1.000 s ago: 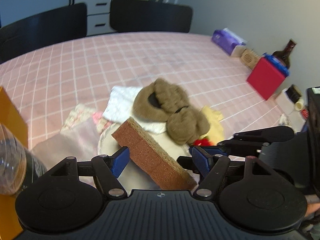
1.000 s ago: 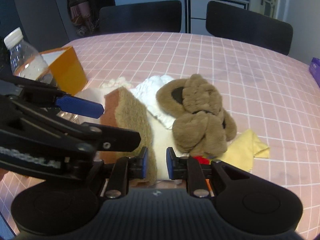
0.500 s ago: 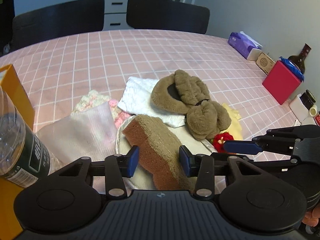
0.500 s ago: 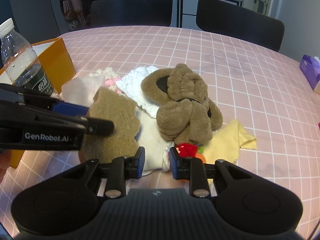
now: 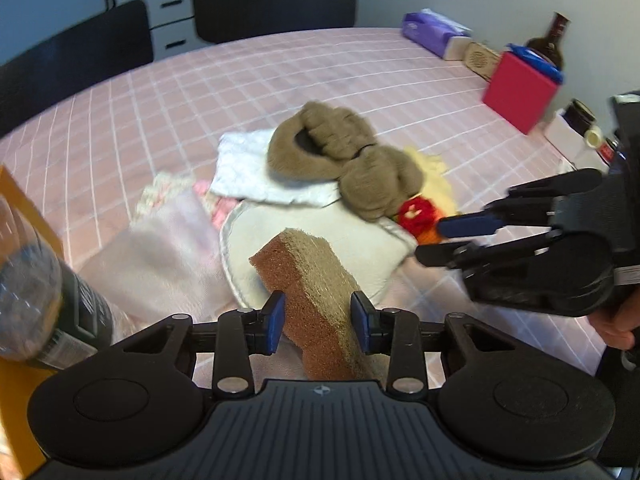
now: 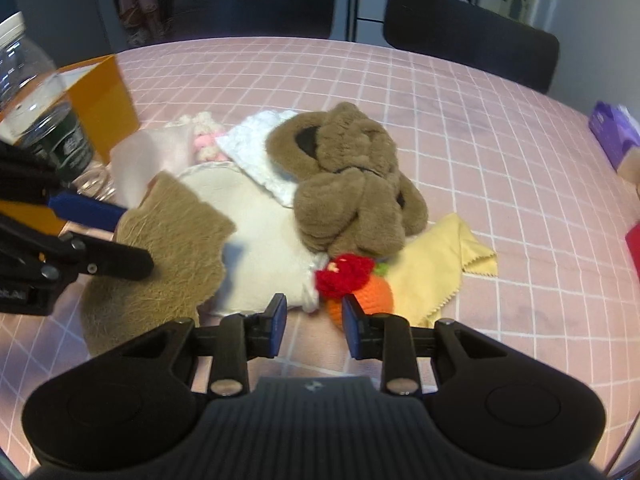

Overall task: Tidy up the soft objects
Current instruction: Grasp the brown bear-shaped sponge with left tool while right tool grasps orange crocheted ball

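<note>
a brown scouring sponge (image 5: 316,280), fibrous tan face up, sits clamped between the blue pads of the left gripper (image 5: 318,322), raised over the near edge of a heap of soft things on the pink checked tablecloth (image 5: 192,92). behind it lie a cream cloth (image 5: 320,236), a white towel (image 5: 248,172), a brown plush slipper pair (image 6: 352,184), a yellow cloth (image 6: 440,272) and a red-and-orange knitted toy (image 6: 356,280). the right gripper (image 6: 314,326) hovers with jaws parted and empty, just short of the knitted toy. a water bottle (image 6: 36,116) and an orange box (image 6: 100,100) stand at left.
</note>
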Motion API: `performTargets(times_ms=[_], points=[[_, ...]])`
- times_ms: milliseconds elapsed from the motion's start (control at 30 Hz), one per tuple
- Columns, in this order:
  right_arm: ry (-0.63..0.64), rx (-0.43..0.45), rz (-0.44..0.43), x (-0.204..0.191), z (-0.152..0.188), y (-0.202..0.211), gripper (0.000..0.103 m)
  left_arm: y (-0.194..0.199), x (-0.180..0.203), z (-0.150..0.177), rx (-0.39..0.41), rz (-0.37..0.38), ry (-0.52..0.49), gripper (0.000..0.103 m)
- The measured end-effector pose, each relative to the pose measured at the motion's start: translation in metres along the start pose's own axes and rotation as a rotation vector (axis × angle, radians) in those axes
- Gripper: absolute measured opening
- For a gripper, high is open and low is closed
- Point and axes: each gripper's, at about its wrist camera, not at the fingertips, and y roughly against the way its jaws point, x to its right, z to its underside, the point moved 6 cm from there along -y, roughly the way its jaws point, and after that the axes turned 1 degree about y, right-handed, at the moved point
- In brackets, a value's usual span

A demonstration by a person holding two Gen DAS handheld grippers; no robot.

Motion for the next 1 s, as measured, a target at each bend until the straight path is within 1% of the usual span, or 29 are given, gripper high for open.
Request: performTargets(times_ms=[67,100,133,167,233,333,367,433,600,700,733,767,800,833,900,933,1000], points=[[0.001,0.002,0.009,0.002,0.000,0.001,0.031,-0.002,-0.005,0.001,0.018,-0.014,0.028,0.046],[0.000,0.007,0.011,0.003,-0.001,0.002,0.034,-0.002,-0.007,0.003,0.015,-0.029,0.046,0.047],[-0.003,0.014,0.010,0.004,-0.001,0.003,0.039,-0.002,-0.010,0.004,0.014,-0.043,0.063,0.057],[-0.008,0.024,0.011,0.006,-0.003,0.004,0.039,-0.002,-0.011,0.006,0.009,-0.049,0.072,0.071],[-0.012,0.033,0.021,0.009,-0.005,0.005,0.040,-0.004,-0.014,0.012,0.000,-0.052,0.089,0.082],[0.002,0.030,0.060,0.014,-0.004,0.002,0.040,-0.011,-0.016,0.021,-0.039,-0.079,0.108,0.087],[0.004,0.021,0.065,0.016,-0.002,-0.001,0.040,-0.014,-0.017,0.025,-0.049,-0.072,0.122,0.091],[-0.006,0.008,0.069,0.019,0.001,-0.007,0.040,-0.016,-0.021,0.030,-0.055,-0.055,0.166,0.096],[-0.042,0.007,0.045,0.024,0.003,-0.019,0.041,-0.020,-0.024,0.034,-0.045,-0.001,0.239,0.098],[-0.031,0.016,0.053,0.021,0.004,-0.021,0.041,-0.024,-0.021,0.036,-0.040,0.030,0.272,0.096],[-0.029,0.013,0.055,0.021,0.004,-0.021,0.041,-0.024,-0.020,0.036,-0.031,0.044,0.274,0.089],[-0.027,0.009,0.057,0.021,0.004,-0.020,0.041,-0.023,-0.017,0.035,-0.027,0.059,0.275,0.078],[-0.026,0.003,0.061,0.020,0.004,-0.019,0.041,-0.021,-0.015,0.035,-0.025,0.070,0.276,0.072],[-0.022,-0.006,0.065,0.020,0.004,-0.018,0.041,-0.018,-0.013,0.033,-0.022,0.078,0.274,0.060],[-0.001,-0.015,0.079,0.017,0.004,-0.014,0.041,-0.011,-0.010,0.031,-0.015,0.052,0.266,0.051],[0.017,-0.015,0.089,0.014,0.003,-0.011,0.041,-0.007,-0.010,0.030,-0.003,0.050,0.264,0.043],[0.056,-0.007,0.115,0.008,0.002,-0.001,0.041,0.003,-0.009,0.028,0.014,0.056,0.264,0.040]])
